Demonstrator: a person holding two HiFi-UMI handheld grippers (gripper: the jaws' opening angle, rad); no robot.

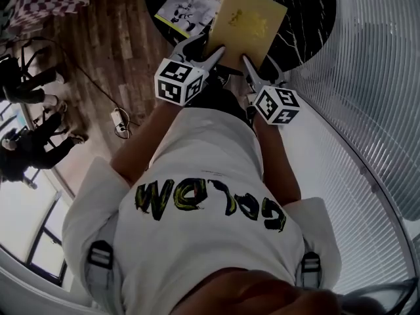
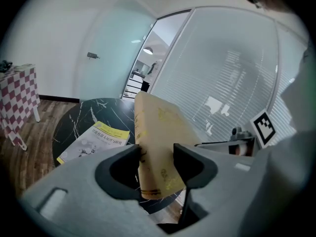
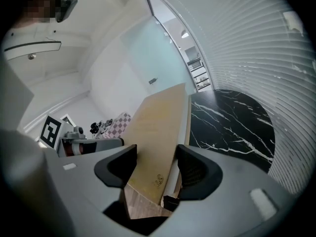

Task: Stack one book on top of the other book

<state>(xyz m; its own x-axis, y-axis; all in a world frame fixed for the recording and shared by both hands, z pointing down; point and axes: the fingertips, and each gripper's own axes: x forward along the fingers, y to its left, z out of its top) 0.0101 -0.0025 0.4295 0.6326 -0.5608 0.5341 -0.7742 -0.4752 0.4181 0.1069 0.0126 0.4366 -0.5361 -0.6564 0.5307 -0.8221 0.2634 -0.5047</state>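
Observation:
A tan book (image 1: 248, 22) with yellow print hangs above the round black marble table (image 1: 308, 5), held by its near edge from both sides. My left gripper (image 1: 214, 53) is shut on its near left corner, and my right gripper (image 1: 248, 62) is shut on its near right corner. In the left gripper view the tan book (image 2: 158, 142) stands between the jaws; in the right gripper view its cover (image 3: 158, 137) runs away from the pads. A second book (image 1: 190, 6), white with a yellow band, lies flat on the table to the left, partly under the raised one.
The white-and-yellow book (image 2: 94, 141) lies near the table's (image 2: 74, 122) left edge. Wooden floor (image 1: 98, 58) spreads to the left with a cable and plug (image 1: 120, 120). A checkered cloth (image 2: 19, 90) stands far left. A slatted glass wall (image 1: 374, 110) curves round the right side.

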